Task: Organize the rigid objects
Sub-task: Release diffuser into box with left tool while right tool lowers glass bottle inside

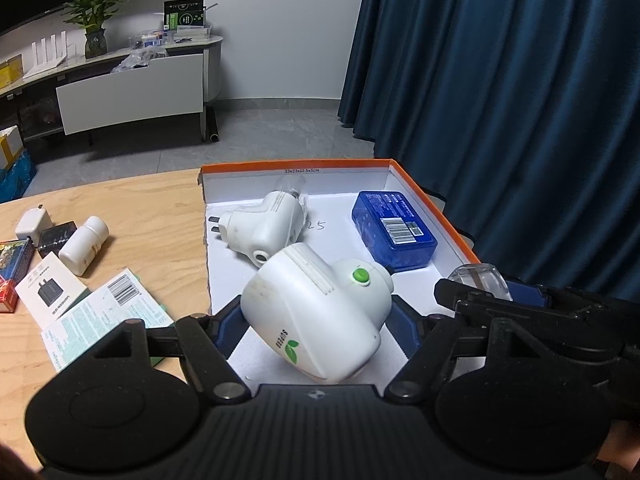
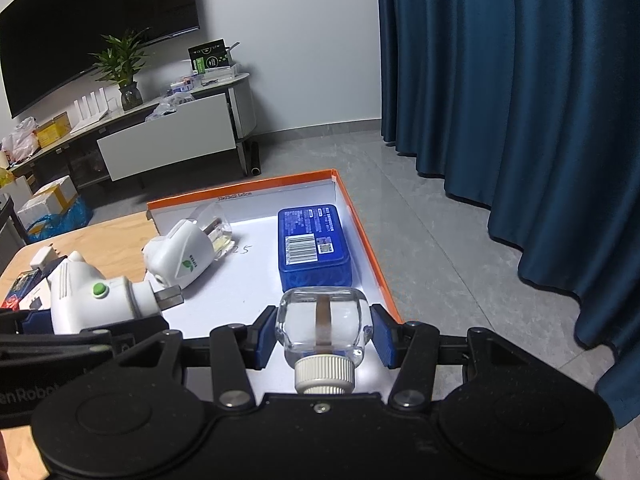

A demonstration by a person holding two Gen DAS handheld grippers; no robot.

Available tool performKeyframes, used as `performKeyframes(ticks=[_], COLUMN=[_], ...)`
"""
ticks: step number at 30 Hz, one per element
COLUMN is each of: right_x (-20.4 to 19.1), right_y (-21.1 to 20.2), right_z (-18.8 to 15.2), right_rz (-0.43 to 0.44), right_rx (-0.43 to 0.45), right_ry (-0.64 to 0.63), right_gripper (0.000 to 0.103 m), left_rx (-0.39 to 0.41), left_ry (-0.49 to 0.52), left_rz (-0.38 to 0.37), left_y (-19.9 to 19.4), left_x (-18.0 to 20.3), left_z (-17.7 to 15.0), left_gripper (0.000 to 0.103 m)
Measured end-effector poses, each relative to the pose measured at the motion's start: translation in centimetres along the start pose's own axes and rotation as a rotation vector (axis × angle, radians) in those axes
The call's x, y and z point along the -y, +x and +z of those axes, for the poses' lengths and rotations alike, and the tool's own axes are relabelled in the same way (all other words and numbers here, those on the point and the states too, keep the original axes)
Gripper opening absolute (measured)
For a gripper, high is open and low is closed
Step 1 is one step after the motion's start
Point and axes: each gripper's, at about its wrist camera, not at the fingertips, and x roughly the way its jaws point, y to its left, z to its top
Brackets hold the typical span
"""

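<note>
My left gripper [image 1: 316, 326] is shut on a white plug-in device [image 1: 316, 312] with a green button, held tilted above the near end of an orange-rimmed box [image 1: 296, 165]. My right gripper [image 2: 323, 336] is shut on a clear square bottle [image 2: 322, 320] with a white ribbed cap facing the camera, over the box's near right part. In the box lie a second white plug-in device [image 2: 180, 256] with a clear bottle on it and a blue plastic case [image 2: 314, 248]. The right wrist view shows the held white device [image 2: 92, 300] at the left.
On the wooden table [image 1: 160, 216] left of the box lie a white pill bottle [image 1: 84, 250], a white charger [image 1: 32, 222], a black adapter [image 1: 56, 236], paper leaflets [image 1: 108, 312] and a colourful carton [image 1: 12, 264]. A blue curtain [image 1: 520, 120] hangs right of the table's edge.
</note>
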Motion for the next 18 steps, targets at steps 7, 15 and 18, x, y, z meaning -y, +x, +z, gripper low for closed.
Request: performKeyframes(ticks=[7, 15, 18], right_x=[0.1, 0.0, 0.0], right_y=[1.3, 3.0, 3.4], right_z=[0.7, 1.6, 2.0], right_rz=[0.009, 0.012, 0.017], right_rx=[-0.016, -0.027, -0.024], right_ry=[-0.004, -0.007, -0.006], right_gripper=[0.06, 0.06, 0.06], left_rx=[-0.021, -0.034, -0.037], left_ry=[-0.008, -0.015, -0.02], left_rz=[0.008, 0.011, 0.011], left_y=[1.1, 2.3, 2.6], left_x=[-0.3, -0.6, -0.8], left_z=[0.0, 0.5, 0.6], left_gripper=[0.075, 0.075, 0.075])
